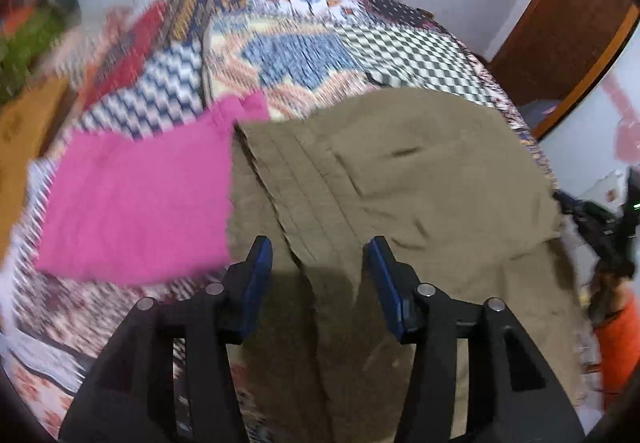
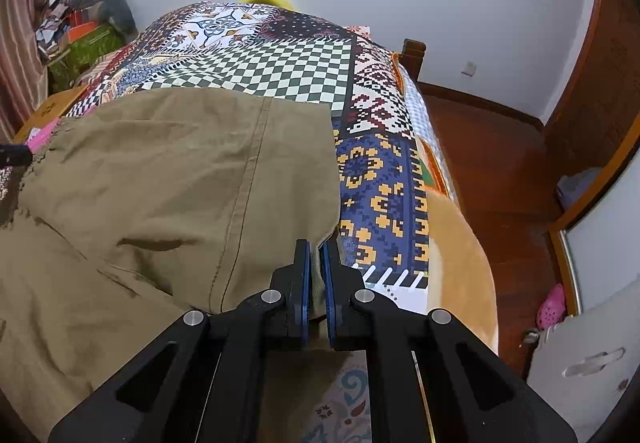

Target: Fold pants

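Khaki pants lie spread on a patterned quilt on the bed; they also fill the left of the right wrist view. My left gripper is open, its blue pads either side of a ridge of the khaki cloth, holding nothing. My right gripper is shut on the right edge of the pants, with a thin strip of cloth between the pads. The left wrist view is blurred by motion.
A folded pink cloth lies on the quilt left of the pants. The bed's right edge drops to a red-brown wooden floor. Bags and clutter are piled at the far left. A wardrobe stands right.
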`<state>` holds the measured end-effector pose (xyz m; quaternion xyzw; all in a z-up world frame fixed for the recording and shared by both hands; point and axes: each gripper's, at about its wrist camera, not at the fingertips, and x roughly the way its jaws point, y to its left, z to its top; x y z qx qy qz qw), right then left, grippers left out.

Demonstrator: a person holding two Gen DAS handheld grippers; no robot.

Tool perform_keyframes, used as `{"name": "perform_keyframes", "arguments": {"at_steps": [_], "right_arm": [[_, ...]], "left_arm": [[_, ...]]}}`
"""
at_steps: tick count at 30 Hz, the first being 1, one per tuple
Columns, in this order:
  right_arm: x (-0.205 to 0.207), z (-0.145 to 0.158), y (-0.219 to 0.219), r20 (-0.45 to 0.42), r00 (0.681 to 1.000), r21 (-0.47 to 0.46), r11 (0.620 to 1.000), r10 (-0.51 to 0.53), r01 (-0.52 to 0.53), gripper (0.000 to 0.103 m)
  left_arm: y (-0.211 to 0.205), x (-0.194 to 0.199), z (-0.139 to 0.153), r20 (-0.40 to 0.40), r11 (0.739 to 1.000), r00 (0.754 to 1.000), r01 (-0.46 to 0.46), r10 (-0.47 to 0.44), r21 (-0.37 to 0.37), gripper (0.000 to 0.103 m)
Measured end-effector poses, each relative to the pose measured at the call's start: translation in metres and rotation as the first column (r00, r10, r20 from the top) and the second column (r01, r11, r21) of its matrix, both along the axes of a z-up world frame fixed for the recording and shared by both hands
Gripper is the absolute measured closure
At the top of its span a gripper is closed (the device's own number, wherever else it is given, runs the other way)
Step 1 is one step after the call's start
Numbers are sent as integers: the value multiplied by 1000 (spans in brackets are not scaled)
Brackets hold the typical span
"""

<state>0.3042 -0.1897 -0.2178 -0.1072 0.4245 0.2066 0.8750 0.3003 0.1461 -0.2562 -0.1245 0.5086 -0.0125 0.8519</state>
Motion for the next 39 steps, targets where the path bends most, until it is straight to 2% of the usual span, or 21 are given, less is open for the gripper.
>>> {"name": "perform_keyframes", "arguments": {"at_steps": [3, 5, 8, 9, 10, 11, 14, 17, 20, 25, 30, 33, 36, 39], "right_arm": [[0, 0, 1, -2, 1000, -1, 1000, 0, 0, 97], [0, -1, 1, -7, 1000, 1, 1000, -1, 1, 97], [1, -1, 0, -9, 1000, 6, 1000, -1, 1, 97], [1, -1, 0, -9, 1000, 6, 1000, -1, 1, 97], [0, -1, 1, -7, 1000, 4, 1000, -1, 1, 97], [0, 0, 1, -3, 1000, 3, 1000, -1, 1, 97], [0, 1, 1, -4, 1000, 11, 1000, 0, 0, 97], [2, 2, -5, -24, 1000, 39, 999, -9, 10, 97], [-1, 1, -9, -17, 1000, 35, 999, -17, 18, 97], [-2, -4, -12, -26, 999, 30, 999, -33, 34, 98], [0, 0, -9, -5, 999, 11, 999, -42, 42, 98], [3, 0, -12, -22, 999, 16, 999, -44, 44, 97], [8, -6, -16, -94, 995, 47, 998, -36, 41, 97], [5, 2, -19, -92, 995, 64, 997, -31, 37, 93]], "left_arm": [[-6, -4, 1, 7, 1000, 1000, 28, -28, 0, 53], [-10, -3, 1, 6, 998, 999, 42, -42, -37, 53], [-18, 3, 2, 11, 999, 999, 52, -52, 0, 55], [-19, 6, 2, 11, 999, 999, 52, -52, 1, 58], [-20, 10, 2, 13, 999, 999, 52, -52, -2, 73], [-21, 14, 2, 10, 999, 999, 51, -51, 10, 83], [-25, 19, 3, 19, 998, 999, 49, -50, 50, 90], [-38, 17, 7, 47, 985, 996, 61, -69, 159, 90], [-37, 13, 11, 77, 978, 995, 41, -58, 205, 91], [-18, 20, 0, 39, 988, 999, 18, -24, 154, 90], [-32, 17, 5, 40, 975, 998, 46, -56, 219, 90], [-30, 16, 6, 36, 973, 998, 50, -59, 224, 83], [-18, 19, 2, 13, 985, 999, 44, -47, 165, 79], [-10, 18, 7, 13, 994, 1000, 18, -19, 111, 76]]}}
